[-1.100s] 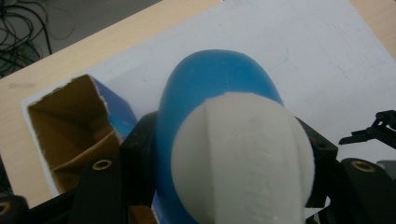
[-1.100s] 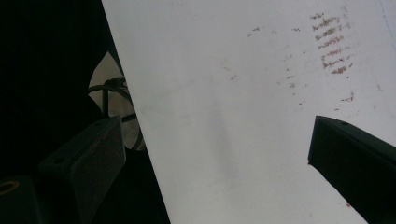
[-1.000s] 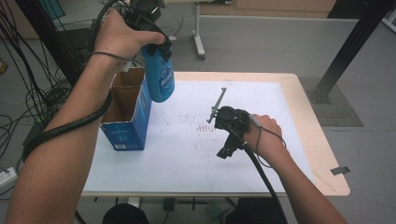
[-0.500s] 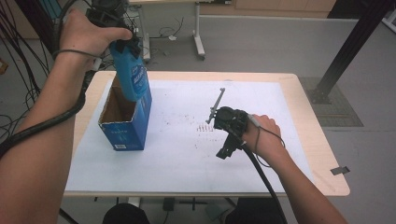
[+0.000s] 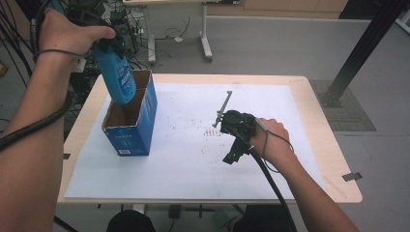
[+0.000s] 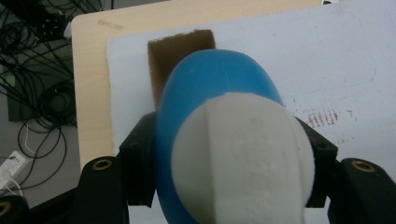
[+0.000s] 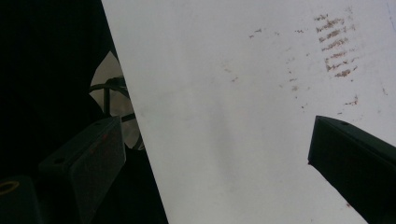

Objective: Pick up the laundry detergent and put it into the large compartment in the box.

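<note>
1. Nearest, the right gripper (image 5: 231, 157) rests on the white sheet (image 5: 183, 164) at the right of the table (image 5: 333, 159), the hand behind it lying flat with the wrist low. In the right gripper view its two black jaws stand wide apart over bare paper with nothing between them, so it is released and idle; it is best left parked there, well clear of the work.

2. In the middle left stands the open blue carton (image 5: 130, 137), upright on the sheet, its mouth facing up. A few brown smudges (image 5: 212, 131) mark the paper between carton and right gripper.

3. Farther and higher, the left gripper (image 5: 104, 46) is clenched on the blue bottle (image 5: 118, 77) just below its white cap (image 6: 243, 158); the left gripper view shows the jaws pressing both sides of the body. The bottle hangs cap up, tilted, its base over the carton's far end and not yet inside.

4. To do the step well, I judge the bottle should be brought upright and centred over the opening, then lowered straight down so its base misses the cardboard rim; a tilted entry could catch an edge and tip the carton.

5. The left forearm reaches far forward and up, wrist bent downward, hand wrapped over the gripper's top.
</note>
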A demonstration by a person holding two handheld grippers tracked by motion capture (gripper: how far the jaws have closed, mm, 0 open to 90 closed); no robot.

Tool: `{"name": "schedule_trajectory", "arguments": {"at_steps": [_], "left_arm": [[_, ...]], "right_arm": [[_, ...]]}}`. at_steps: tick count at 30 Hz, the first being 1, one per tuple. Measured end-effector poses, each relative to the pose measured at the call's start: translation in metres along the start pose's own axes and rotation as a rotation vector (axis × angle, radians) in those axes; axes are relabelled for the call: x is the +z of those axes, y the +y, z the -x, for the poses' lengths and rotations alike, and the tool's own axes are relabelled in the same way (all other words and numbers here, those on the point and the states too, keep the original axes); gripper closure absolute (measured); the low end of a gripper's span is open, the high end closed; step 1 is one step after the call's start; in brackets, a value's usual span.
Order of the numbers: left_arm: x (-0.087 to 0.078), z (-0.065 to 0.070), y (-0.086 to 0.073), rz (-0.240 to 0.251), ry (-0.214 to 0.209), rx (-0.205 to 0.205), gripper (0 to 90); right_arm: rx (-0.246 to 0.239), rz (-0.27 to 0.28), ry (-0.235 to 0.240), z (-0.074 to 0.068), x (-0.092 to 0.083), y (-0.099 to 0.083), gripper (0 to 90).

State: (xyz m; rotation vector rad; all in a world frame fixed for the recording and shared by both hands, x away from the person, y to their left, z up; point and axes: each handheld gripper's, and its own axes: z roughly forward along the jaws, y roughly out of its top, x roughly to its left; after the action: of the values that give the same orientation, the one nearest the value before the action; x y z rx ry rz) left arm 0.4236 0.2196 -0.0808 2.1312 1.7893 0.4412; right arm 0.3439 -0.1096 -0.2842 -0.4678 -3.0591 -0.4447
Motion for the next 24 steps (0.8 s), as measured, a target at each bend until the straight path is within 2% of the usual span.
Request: {"name": "schedule_trajectory", "arguments": {"at_steps": [10, 24], "left_arm": [[0.010, -0.004, -0.002, -0.007, 0.009, -0.013, 37.9], [0.047, -0.009, -0.015, -0.078, 0.013, -0.019, 37.9]], "right_arm": [[-0.004, 0.002, 0.003, 0.001, 0.001, 0.000, 3.7], [-0.004, -0.006, 0.006, -0.001, 0.003, 0.002, 3.7]]}}
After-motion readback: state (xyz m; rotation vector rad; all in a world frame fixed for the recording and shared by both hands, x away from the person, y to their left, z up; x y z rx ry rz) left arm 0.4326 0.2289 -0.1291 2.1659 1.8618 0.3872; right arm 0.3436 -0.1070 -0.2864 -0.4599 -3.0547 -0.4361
